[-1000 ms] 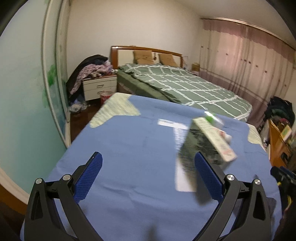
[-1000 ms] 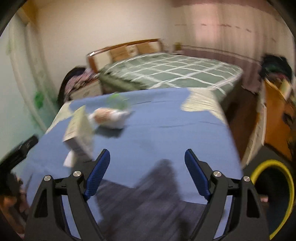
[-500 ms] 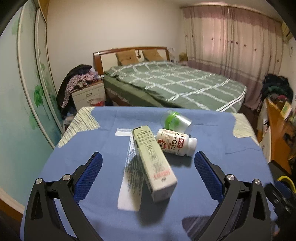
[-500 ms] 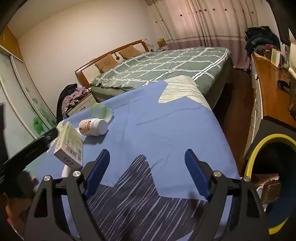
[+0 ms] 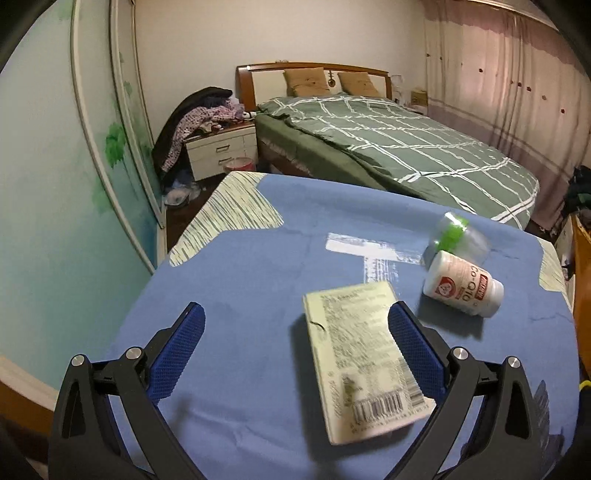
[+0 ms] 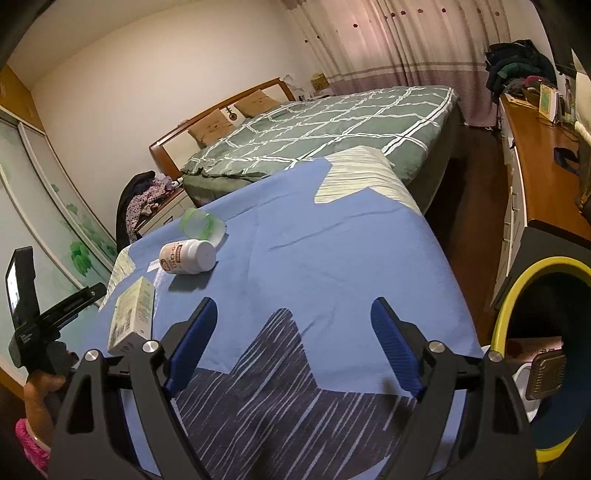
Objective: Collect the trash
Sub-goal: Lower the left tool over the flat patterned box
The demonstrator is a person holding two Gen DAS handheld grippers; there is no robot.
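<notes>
You see a big bed [image 5: 399, 147] with a green cover, pink curtains [image 5: 498, 85], a white wall [image 5: 221, 33] and a small white nightstand [image 5: 221, 151].

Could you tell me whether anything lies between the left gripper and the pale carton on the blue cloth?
Nothing visible does. The left gripper is open with the carton already lying between its fingers, nearer the right-hand pad, on bare blue cloth. The white bottle and the clear cup lie beyond it, off to the right.
</notes>
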